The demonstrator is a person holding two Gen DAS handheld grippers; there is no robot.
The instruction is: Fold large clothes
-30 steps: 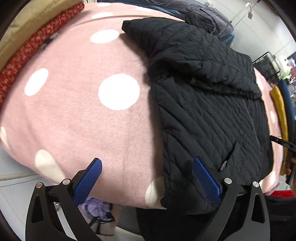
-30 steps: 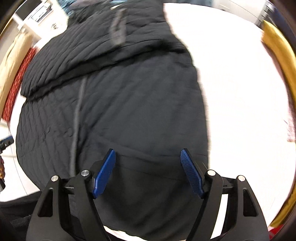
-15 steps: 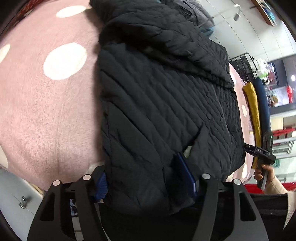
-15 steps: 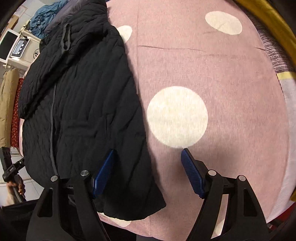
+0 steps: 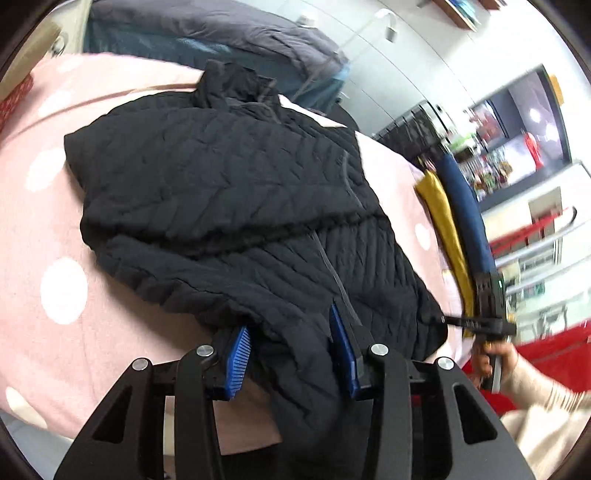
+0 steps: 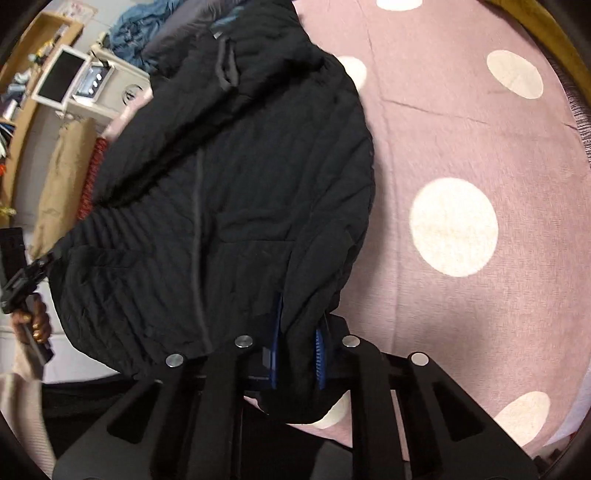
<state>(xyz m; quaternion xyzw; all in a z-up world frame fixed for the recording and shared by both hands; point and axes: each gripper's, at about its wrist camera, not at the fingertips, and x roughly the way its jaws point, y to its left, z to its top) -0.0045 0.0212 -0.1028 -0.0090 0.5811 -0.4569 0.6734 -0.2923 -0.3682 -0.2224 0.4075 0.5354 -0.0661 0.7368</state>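
A black quilted jacket lies on a pink cloth with white dots, its collar at the far end. My left gripper is at the near hem, left of the zip. Its jaws are closing, with a thick bunch of hem squeezed between the blue pads. In the right wrist view, the same jacket fills the left half. My right gripper pinches the hem's near right corner, its jaws narrow and still closing. Each gripper shows in the other's view, held in a hand.
Dark grey and blue bedding is piled beyond the collar. Yellow and navy garments lie along the cloth's right edge. On the left are a brown cloth and a white unit with a screen. Bare pink cloth spreads to the right.
Both pairs of jaws went from wide open to closed on the jacket's near hem. The left gripper rose and tilted up, bringing the room behind into view. The hem is bunched and lifted.
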